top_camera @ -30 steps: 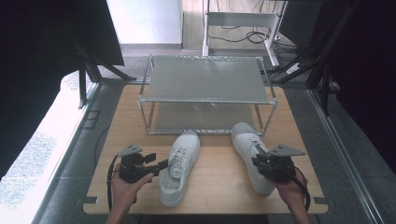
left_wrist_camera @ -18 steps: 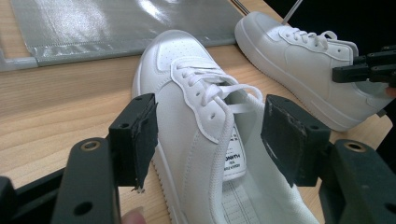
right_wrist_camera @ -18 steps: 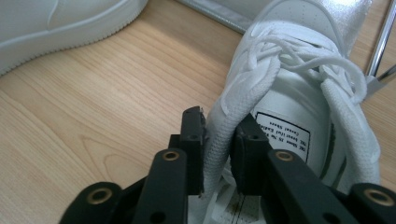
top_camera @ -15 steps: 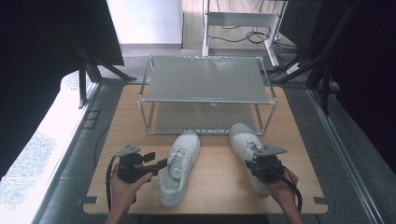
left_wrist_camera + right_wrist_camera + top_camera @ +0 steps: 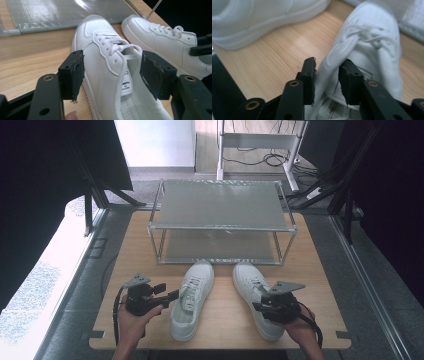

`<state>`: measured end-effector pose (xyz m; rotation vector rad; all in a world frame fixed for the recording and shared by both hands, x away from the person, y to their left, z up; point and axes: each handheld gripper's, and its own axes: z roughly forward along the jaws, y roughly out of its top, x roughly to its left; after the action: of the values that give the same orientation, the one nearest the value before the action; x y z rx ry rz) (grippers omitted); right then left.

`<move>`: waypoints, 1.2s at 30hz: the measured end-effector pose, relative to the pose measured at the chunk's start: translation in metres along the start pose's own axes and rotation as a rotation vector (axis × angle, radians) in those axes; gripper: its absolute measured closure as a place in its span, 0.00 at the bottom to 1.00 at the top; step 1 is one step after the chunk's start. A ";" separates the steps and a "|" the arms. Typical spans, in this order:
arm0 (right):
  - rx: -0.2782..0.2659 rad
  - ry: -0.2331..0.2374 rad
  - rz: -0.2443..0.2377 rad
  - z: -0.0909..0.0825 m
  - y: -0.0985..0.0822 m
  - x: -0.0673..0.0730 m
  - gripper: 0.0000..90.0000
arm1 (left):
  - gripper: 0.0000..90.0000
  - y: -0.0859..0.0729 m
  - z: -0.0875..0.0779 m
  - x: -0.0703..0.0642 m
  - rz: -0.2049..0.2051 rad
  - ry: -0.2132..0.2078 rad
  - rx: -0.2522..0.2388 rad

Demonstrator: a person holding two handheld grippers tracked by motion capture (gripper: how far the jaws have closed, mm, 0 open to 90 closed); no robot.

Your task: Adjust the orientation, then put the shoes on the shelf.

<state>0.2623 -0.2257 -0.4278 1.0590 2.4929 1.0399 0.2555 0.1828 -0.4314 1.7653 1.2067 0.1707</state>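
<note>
Right gripper [image 5: 326, 75] straddles the right white leather sneaker's [image 5: 255, 297] collar wall, jaws just reopened, seemingly slack; its toe points lengthwise toward the metal two-tier rack [image 5: 220, 220].

One camera hangs above the person's side of the bench [image 5: 150, 245], looking forward and down over the whole top, the rack [image 5: 220, 210] at the far side and floor beyond. A second rides the left gripper [image 5: 112, 72], low and very close, facing along its jaws across the left shoe [image 5: 105, 62] toward the right shoe [image 5: 165, 42]. A third rides the right gripper [image 5: 327, 80], closer still, peering down onto the right shoe's collar. All three share both shoes and the wood between them.
</note>
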 end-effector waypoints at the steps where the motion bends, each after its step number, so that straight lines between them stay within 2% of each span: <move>1: 0.000 0.000 0.000 0.000 0.000 0.000 0.73 | 0.40 0.000 -0.001 0.000 -0.001 0.001 -0.007; 4: -0.076 -0.003 0.016 -0.013 0.002 -0.004 0.68 | 0.42 0.001 -0.004 -0.003 0.023 -0.004 -0.034; 5: -0.114 0.009 0.016 -0.019 0.003 -0.005 0.68 | 0.42 0.002 -0.005 -0.004 0.031 -0.008 -0.040; 6: -0.177 0.018 0.022 -0.029 0.003 -0.009 0.67 | 0.43 0.002 -0.005 -0.005 0.036 -0.010 -0.044; 7: -0.177 0.018 0.022 -0.029 0.003 -0.009 0.67 | 0.43 0.002 -0.005 -0.005 0.038 -0.012 -0.045; 9: -0.220 -0.013 0.030 -0.036 0.003 -0.013 0.66 | 0.44 0.001 -0.005 -0.005 0.037 -0.014 -0.040; 12: -0.249 -0.068 0.050 -0.042 0.001 -0.019 0.65 | 0.45 0.000 -0.003 -0.004 0.040 -0.019 -0.025; 16: -0.259 -0.110 0.071 -0.042 -0.002 -0.025 0.63 | 0.45 0.000 0.000 -0.004 0.049 -0.024 -0.008; 21: -0.222 -0.138 0.107 -0.035 -0.007 -0.033 0.59 | 0.45 -0.003 0.005 -0.004 0.059 0.003 0.015; 26: -0.220 -0.140 0.096 -0.034 -0.007 -0.033 0.59 | 0.46 -0.005 0.009 -0.005 0.072 0.027 0.029; 31: -0.205 -0.157 0.106 -0.030 -0.009 -0.034 0.58 | 0.46 -0.007 0.015 -0.007 0.090 0.046 0.053; 36: -0.198 -0.171 0.106 -0.030 -0.009 -0.035 0.57 | 0.48 -0.011 0.027 -0.012 0.139 0.096 0.091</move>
<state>0.2684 -0.2700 -0.4148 1.1753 2.1707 1.1465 0.2580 0.1573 -0.4495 1.9410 1.1757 0.2884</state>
